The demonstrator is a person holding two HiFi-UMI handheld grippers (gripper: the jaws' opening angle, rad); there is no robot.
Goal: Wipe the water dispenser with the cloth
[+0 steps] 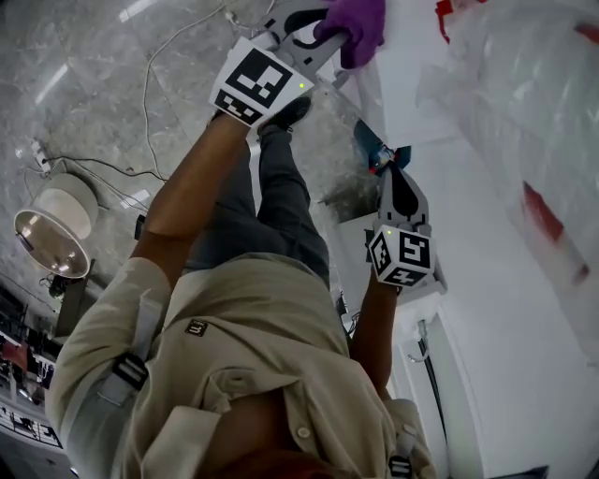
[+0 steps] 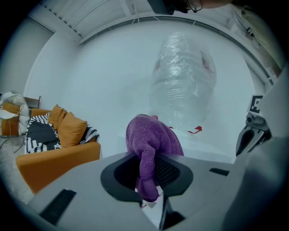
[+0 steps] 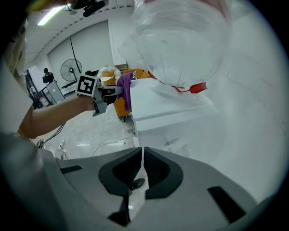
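The white water dispenser [image 1: 459, 215] stands at the right, with a plastic-wrapped water bottle [image 1: 533, 103] on top. My left gripper [image 1: 316, 37] is shut on a purple cloth [image 1: 358, 26], which rests against the dispenser's upper edge. In the left gripper view the cloth [image 2: 151, 142] bulges out of the jaws of that gripper [image 2: 149, 173] in front of the bottle [image 2: 183, 85]. My right gripper [image 1: 386, 161] hovers lower, beside the dispenser's side, shut and empty. In the right gripper view this gripper [image 3: 142, 158] faces the dispenser body [image 3: 176, 117], with the cloth [image 3: 124, 92] at its left corner.
A floor fan [image 1: 54, 227] and loose cables [image 1: 154, 65] lie on the marble floor at the left. An orange sofa [image 2: 54, 151] with cushions stands left of the dispenser. The person's legs [image 1: 281, 206] stand close to the dispenser's base.
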